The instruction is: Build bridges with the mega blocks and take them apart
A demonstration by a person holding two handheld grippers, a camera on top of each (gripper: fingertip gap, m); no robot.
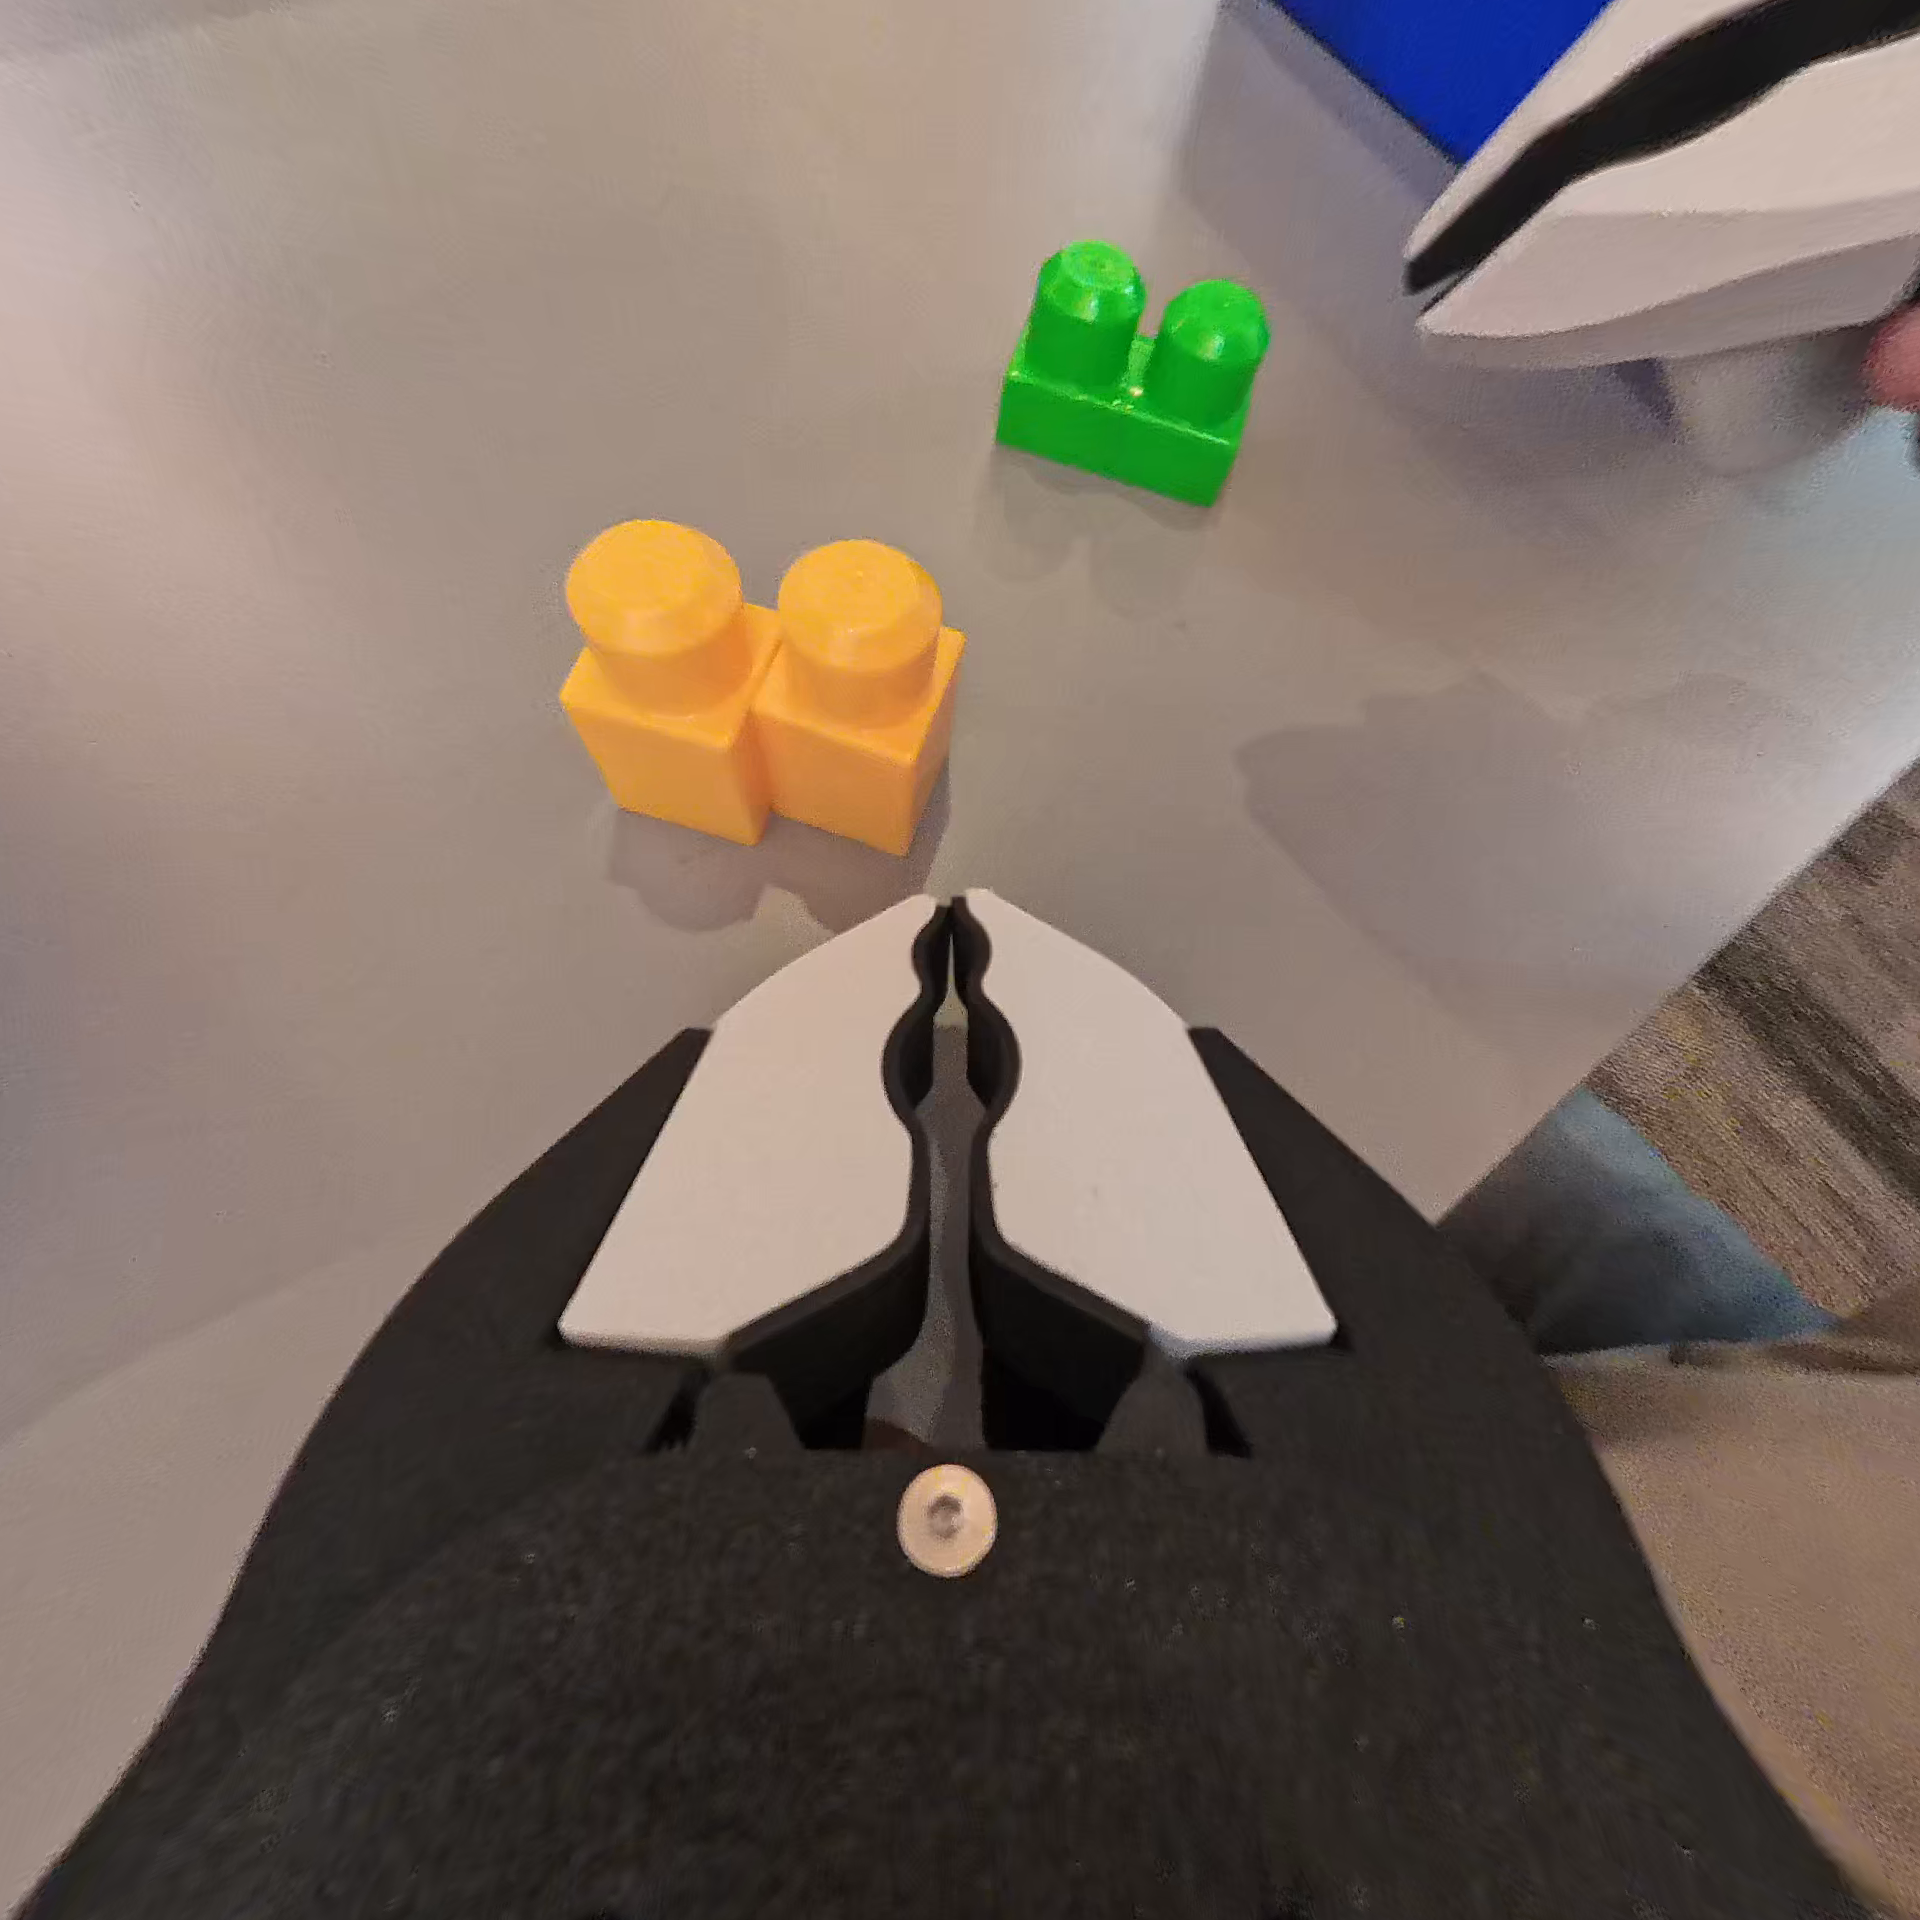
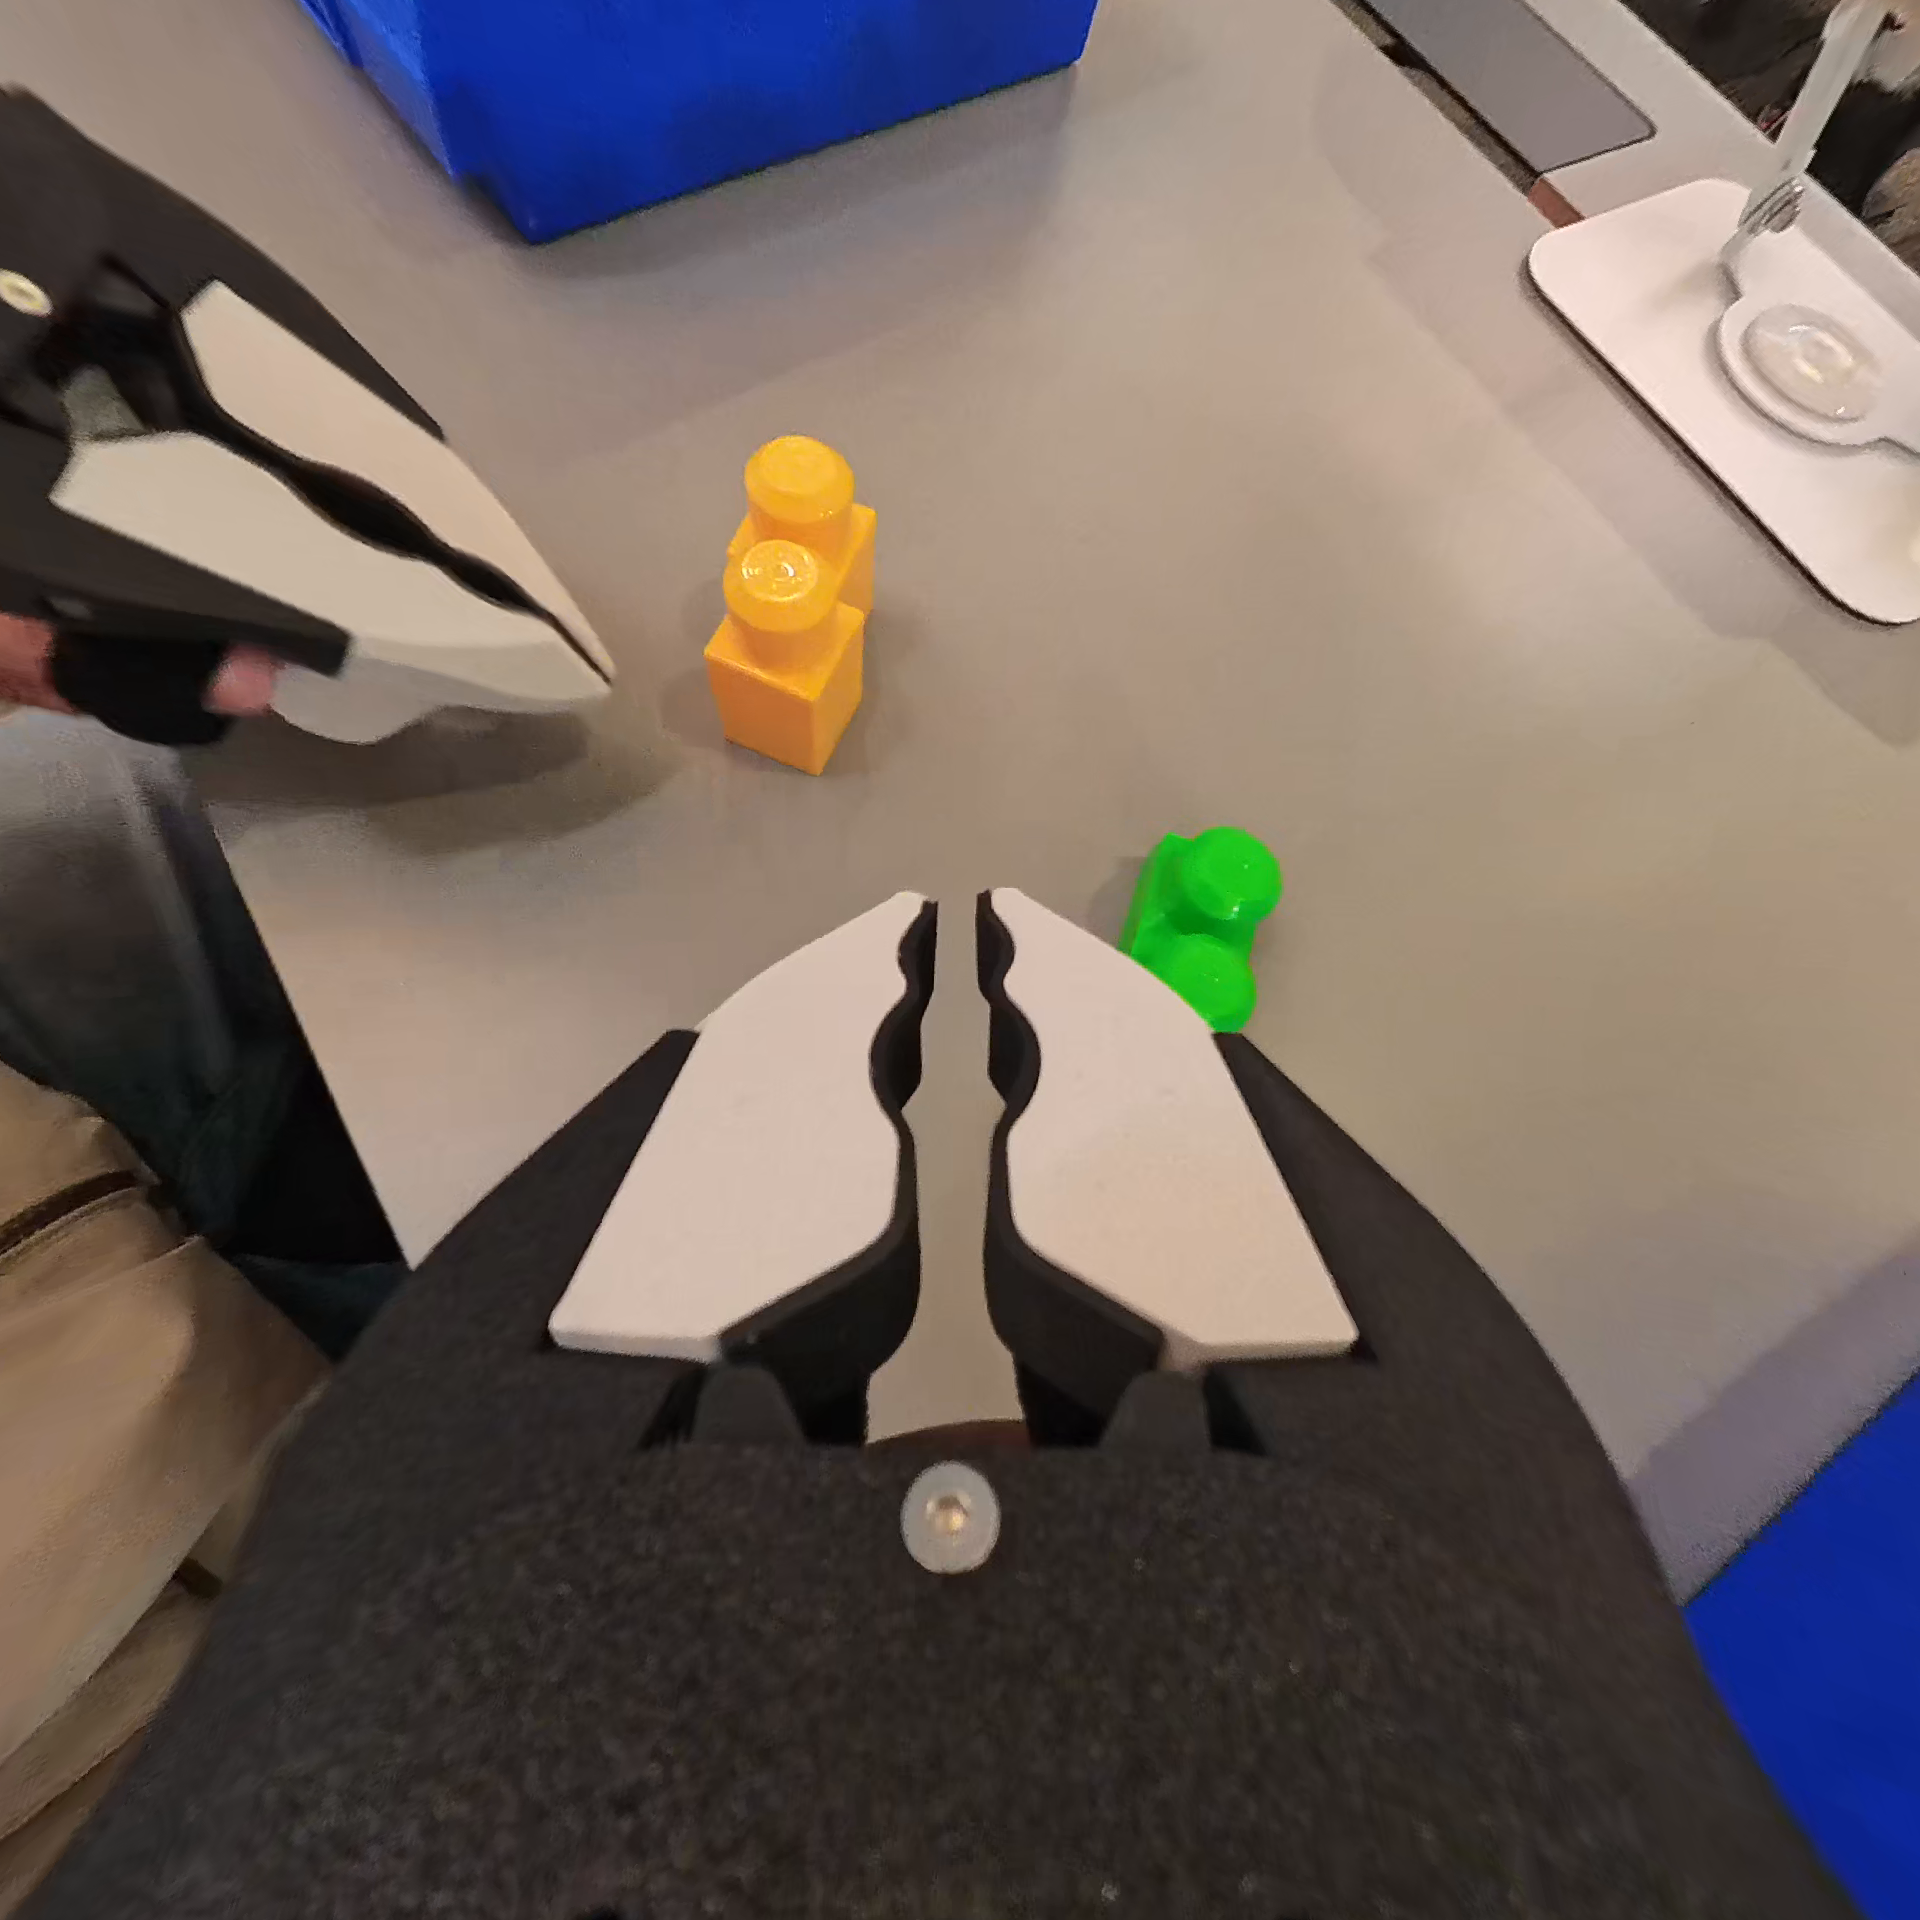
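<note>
No bridge stands at this moment. Judged from the layout, either a build has not started or a teardown is complete; the frames do not settle which.

Left to right in the right wrist view:

1. Left gripper (image 2: 608, 675), at 9 o'clock from the orange blocks. Its tips meet; nothing is held. A hand (image 2: 135, 675) grips it from below.
2. Two orange blocks (image 2: 792, 623), single-stud, upright, side by side and touching, on the grey table (image 2: 1195, 520). These would serve as the piers.
3. Right gripper (image 2: 956, 904), at 6 o'clock from the orange pair. Jaws are parted by a narrow gap; nothing is held.
4. Green block (image 2: 1205, 925), two-stud, just beside the right gripper at its 3 o'clock, apart from the orange pair. It would serve as the span.

Surroundings: a blue bin (image 2: 727, 94) at 12 o'clock, a white stand base (image 2: 1662, 343) at 2 o'clock, and a second blue surface (image 2: 1829, 1558) at 5 o'clock. All are well apart from the blocks. Nothing lies between either gripper and the blocks.

In the left wrist view, the green block (image 1: 1127, 384) stands at 1 o'clock from the orange blocks (image 1: 764, 686).
</note>
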